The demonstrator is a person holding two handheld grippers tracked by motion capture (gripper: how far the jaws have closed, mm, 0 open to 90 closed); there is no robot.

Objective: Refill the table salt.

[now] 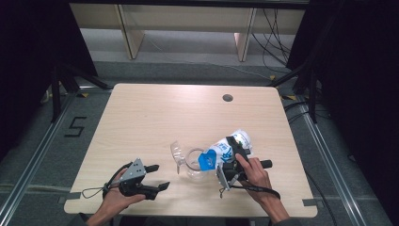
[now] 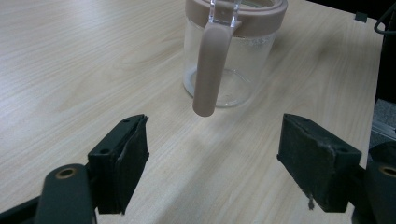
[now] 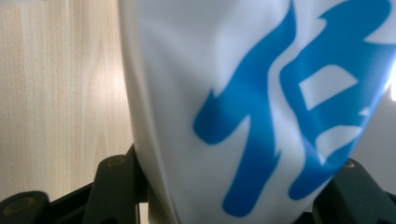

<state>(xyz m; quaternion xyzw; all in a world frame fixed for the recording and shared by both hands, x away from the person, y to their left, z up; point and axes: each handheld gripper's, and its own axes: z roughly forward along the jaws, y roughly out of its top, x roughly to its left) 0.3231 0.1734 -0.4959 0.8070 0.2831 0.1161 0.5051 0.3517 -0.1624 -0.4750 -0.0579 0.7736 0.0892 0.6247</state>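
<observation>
Item 1: white-and-blue bag (image 1: 226,151), clamped in my right gripper (image 1: 234,162), tilted mouth-down over the clear jar (image 2: 229,60) mid-surface (image 1: 155,113). Item 2: my left gripper (image 1: 155,178), fingers (image 2: 122,161) spread, empty, facing the jar's handle (image 2: 208,70). Handling: keep the bag mouth above the rim and tip slowly. Unclear: bag contents, any flow, and the jar's fill.

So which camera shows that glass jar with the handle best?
The left gripper view: the jar, its pinkish rim and handle stand close and unobstructed. In the high view it sits small, partly behind the tilted white bag.
</observation>
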